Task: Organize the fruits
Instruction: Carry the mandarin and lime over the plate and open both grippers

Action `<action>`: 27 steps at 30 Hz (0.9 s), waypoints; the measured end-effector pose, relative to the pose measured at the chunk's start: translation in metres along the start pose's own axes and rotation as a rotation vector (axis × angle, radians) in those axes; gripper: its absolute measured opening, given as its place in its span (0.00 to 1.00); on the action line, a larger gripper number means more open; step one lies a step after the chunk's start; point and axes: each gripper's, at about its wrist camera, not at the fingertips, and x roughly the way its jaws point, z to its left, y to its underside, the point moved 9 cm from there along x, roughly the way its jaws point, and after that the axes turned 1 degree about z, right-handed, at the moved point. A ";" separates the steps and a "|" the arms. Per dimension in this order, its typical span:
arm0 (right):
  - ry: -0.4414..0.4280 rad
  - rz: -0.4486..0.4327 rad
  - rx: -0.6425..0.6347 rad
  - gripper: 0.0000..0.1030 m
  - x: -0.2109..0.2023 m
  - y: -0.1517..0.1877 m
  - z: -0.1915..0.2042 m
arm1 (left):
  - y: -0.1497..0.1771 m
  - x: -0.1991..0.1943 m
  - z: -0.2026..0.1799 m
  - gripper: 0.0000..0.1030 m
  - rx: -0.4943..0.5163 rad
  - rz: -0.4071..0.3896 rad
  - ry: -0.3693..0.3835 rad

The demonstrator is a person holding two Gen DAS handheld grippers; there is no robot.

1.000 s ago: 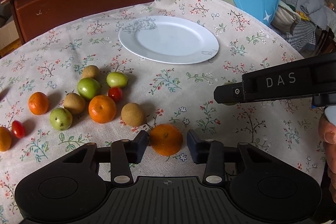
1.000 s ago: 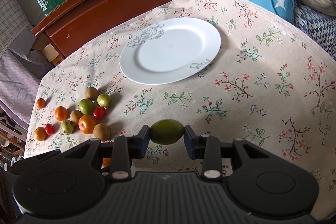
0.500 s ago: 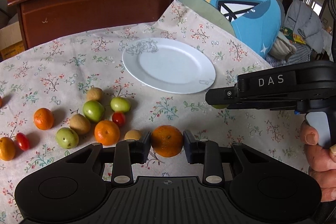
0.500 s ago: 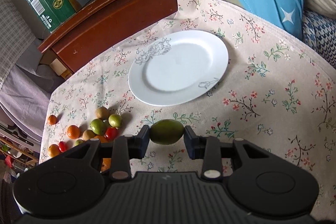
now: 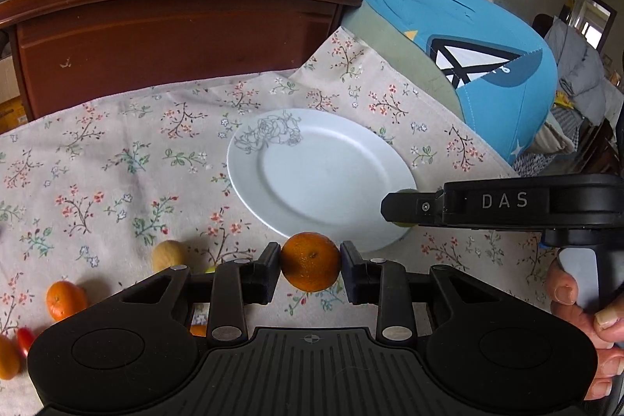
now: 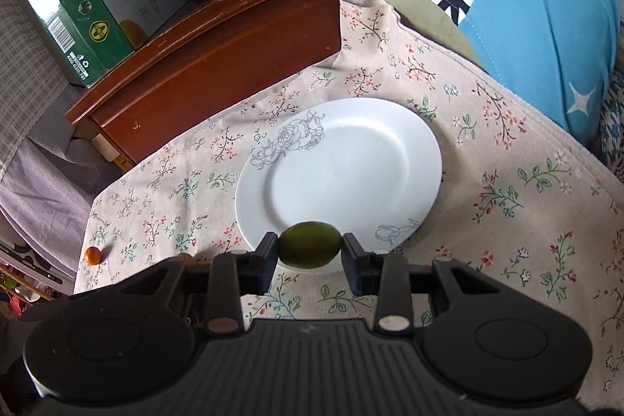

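Observation:
My left gripper [image 5: 310,263] is shut on an orange mandarin [image 5: 310,262] and holds it in the air just short of the near rim of the white plate [image 5: 319,174]. My right gripper [image 6: 310,251] is shut on a green fruit [image 6: 310,250] over the plate's near rim [image 6: 339,166]. In the left wrist view the right gripper's fingers [image 5: 405,207] reach in from the right over the plate's right edge. The plate has nothing on it. Loose fruit lies at the lower left: a tan one [image 5: 168,255], a mandarin [image 5: 65,300], a red tomato [image 5: 24,338].
A floral cloth [image 5: 117,182] covers the table. A dark wooden cabinet [image 5: 175,38] with cartons [image 6: 89,22] stands behind. A blue cushion [image 5: 468,45] lies at the back right. One small orange fruit [image 6: 93,255] sits near the cloth's left edge.
Both grippers have lifted their fruit off the cloth and moved forward toward the plate. The fruit pile has slid down and left, mostly out of view.

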 end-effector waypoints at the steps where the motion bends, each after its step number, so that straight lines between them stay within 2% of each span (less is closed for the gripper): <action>1: 0.004 0.000 -0.001 0.34 0.002 -0.002 -0.001 | -0.003 0.004 0.001 0.29 0.003 -0.001 -0.001; 19: 0.030 0.040 0.110 0.34 0.051 -0.020 -0.031 | -0.032 0.067 0.019 0.29 0.001 0.027 -0.002; 27: 0.030 0.044 0.166 0.37 0.061 -0.025 -0.037 | -0.036 0.077 0.017 0.31 0.011 0.013 -0.003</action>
